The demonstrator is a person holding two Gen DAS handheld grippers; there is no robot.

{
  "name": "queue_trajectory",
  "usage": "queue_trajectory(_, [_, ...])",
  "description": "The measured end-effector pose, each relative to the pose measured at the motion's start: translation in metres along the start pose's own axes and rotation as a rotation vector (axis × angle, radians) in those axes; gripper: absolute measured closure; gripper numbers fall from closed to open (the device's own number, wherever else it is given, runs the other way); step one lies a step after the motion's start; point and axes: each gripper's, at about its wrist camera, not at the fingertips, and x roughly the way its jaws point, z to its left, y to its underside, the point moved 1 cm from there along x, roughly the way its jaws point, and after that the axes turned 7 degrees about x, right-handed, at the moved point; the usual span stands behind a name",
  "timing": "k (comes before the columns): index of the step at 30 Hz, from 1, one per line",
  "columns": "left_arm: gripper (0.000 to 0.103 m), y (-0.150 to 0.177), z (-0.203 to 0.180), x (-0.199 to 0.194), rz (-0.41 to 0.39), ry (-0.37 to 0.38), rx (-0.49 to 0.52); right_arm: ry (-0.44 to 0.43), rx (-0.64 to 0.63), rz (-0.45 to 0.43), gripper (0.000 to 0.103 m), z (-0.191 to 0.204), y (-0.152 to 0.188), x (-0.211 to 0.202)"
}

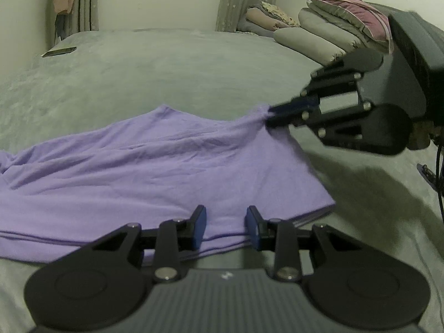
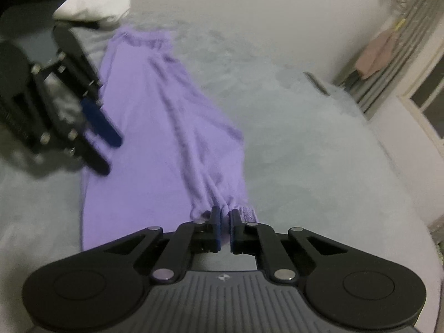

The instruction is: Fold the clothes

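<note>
A purple garment lies spread lengthwise on the grey bed, folded double along its near edge. My left gripper stands open over that near edge, with flat cloth lying between its blue pads. My right gripper is shut on a bunched corner of the garment, and creases run out from the pinch. In the left wrist view the right gripper pinches the garment's far right corner. The right wrist view shows the left gripper at the cloth's left edge.
Stacked pillows and a pink quilt sit at the bed's far right. A flat dark booklet lies at the far left corner. A white pillow lies beyond the garment. Curtains and a window back the bed. A cable hangs at right.
</note>
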Motion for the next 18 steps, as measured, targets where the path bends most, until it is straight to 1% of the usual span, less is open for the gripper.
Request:
queue_trajectory(3, [0.074, 0.000, -0.001, 0.000, 0.002, -0.005, 0.011, 0.021, 0.015, -0.022, 0.097, -0.006, -0.005, -0.002])
queue_trajectory(6, [0.074, 0.001, -0.003, 0.000, 0.003, -0.011, 0.022, 0.031, 0.032, -0.022, 0.097, -0.010, -0.007, 0.001])
queue_trajectory(12, [0.074, 0.002, -0.005, 0.000, 0.003, -0.021, 0.038, 0.017, 0.111, -0.017, 0.097, -0.017, 0.004, 0.003])
queue_trajectory(13, [0.074, 0.002, -0.005, 0.000, 0.003, -0.022, 0.039, 0.027, 0.111, -0.010, 0.098, -0.017, 0.005, 0.004])
queue_trajectory(15, [0.074, 0.002, -0.005, 0.001, 0.003, -0.023, 0.041, 0.086, 0.093, 0.002, 0.102, -0.016, 0.002, 0.002])
queue_trajectory(17, [0.074, 0.002, -0.005, 0.001, 0.002, -0.026, 0.042, 0.137, 0.082, 0.007, 0.102, -0.018, -0.001, -0.003])
queue_trajectory(18, [0.074, 0.002, -0.005, 0.002, 0.002, -0.027, 0.042, 0.146, 0.093, 0.001, 0.102, -0.022, -0.001, -0.007])
